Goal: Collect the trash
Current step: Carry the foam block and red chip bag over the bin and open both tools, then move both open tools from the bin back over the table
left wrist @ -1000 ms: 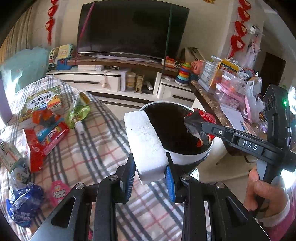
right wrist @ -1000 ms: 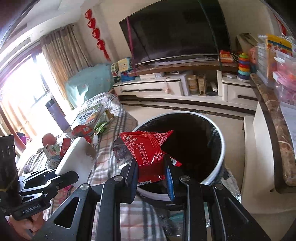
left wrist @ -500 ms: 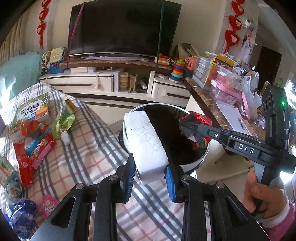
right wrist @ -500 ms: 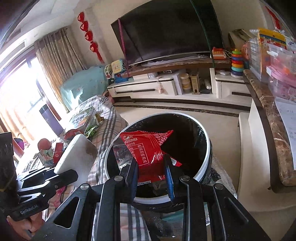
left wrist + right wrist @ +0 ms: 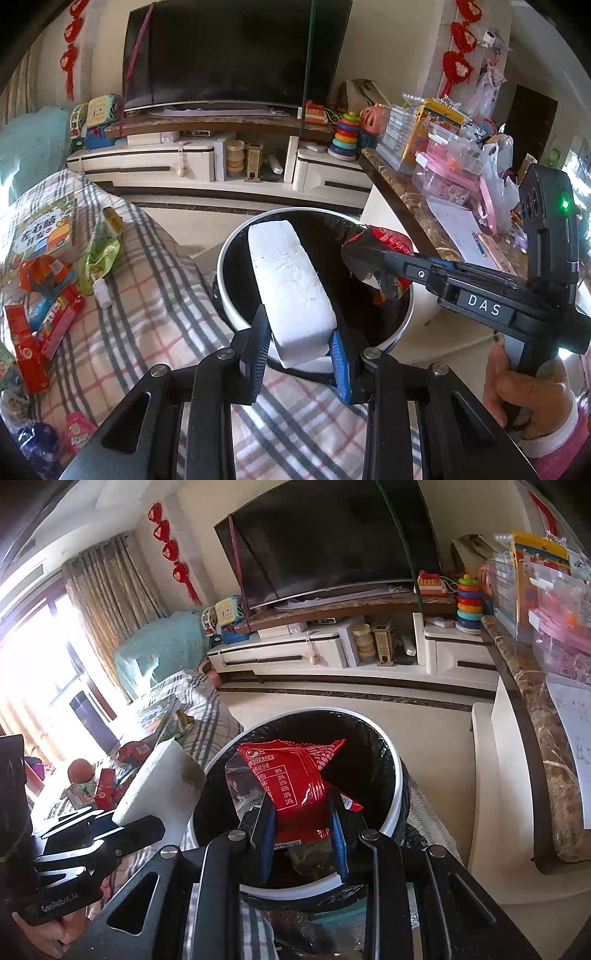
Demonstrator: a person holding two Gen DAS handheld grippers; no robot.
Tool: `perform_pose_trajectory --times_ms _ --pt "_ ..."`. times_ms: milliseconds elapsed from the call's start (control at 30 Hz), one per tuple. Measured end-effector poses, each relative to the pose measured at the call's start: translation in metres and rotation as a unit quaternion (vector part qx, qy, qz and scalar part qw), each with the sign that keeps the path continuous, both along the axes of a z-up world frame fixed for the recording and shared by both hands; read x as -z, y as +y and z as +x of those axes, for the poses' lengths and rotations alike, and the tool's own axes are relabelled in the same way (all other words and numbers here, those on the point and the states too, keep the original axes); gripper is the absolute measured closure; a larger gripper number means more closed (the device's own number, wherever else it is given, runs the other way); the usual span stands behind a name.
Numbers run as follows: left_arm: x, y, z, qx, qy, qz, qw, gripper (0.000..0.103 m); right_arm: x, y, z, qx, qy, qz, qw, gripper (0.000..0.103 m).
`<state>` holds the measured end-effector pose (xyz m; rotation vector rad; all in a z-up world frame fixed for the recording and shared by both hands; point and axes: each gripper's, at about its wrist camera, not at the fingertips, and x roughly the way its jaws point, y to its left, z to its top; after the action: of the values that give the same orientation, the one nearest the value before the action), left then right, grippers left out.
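Note:
My left gripper (image 5: 297, 354) is shut on a white foam block (image 5: 288, 280) and holds it over the near rim of a round white trash bin (image 5: 400, 325) lined with a black bag. My right gripper (image 5: 303, 836) is shut on a red snack wrapper (image 5: 291, 775) and holds it over the bin's opening (image 5: 395, 760). In the left wrist view the right gripper (image 5: 373, 258) reaches in from the right with the wrapper (image 5: 388, 240). In the right wrist view the foam block (image 5: 162, 775) shows at left.
A plaid cloth (image 5: 147, 302) at left carries several wrappers: red packets (image 5: 48, 325), a green pouch (image 5: 99, 251), a picture book (image 5: 40, 229). A marble-topped counter (image 5: 413, 199) with boxes stands right of the bin. A TV stand (image 5: 184, 162) is behind.
Both grippers moved forward over the bin with their loads still held; the foam block now reaches over the bin's opening and the wrapper sits over its middle.

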<state>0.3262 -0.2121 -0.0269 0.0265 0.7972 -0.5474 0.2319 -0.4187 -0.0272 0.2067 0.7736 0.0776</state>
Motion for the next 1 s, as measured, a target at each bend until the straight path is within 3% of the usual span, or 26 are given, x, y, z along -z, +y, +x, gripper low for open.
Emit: perform_pose_trajectory --times_ms 267,367,533,667,900,1000 --pt "0.009 -0.009 0.020 -0.003 0.026 0.001 0.9997 0.067 0.010 -0.007 0.013 -0.001 0.020 -0.008 1.000 0.074" --pt "0.009 -0.006 0.025 -0.011 0.030 -0.004 0.9995 0.056 0.014 -0.010 0.018 -0.002 0.030 -0.002 1.000 0.069" --pt "0.009 0.003 0.020 -0.025 0.029 -0.006 0.9993 0.048 0.011 -0.009 0.016 -0.004 0.024 0.005 1.000 0.049" --pt "0.011 0.017 0.005 -0.042 0.025 -0.009 0.9988 0.043 0.008 -0.005 0.012 -0.004 0.019 0.011 1.000 0.045" --pt "0.013 0.048 -0.030 -0.079 0.030 -0.018 0.9962 0.032 0.000 0.016 -0.006 -0.010 -0.003 0.018 1.000 0.014" --pt "0.012 0.061 -0.049 -0.092 0.028 -0.020 0.9952 0.031 -0.004 0.028 -0.015 -0.013 -0.013 0.019 1.000 0.009"
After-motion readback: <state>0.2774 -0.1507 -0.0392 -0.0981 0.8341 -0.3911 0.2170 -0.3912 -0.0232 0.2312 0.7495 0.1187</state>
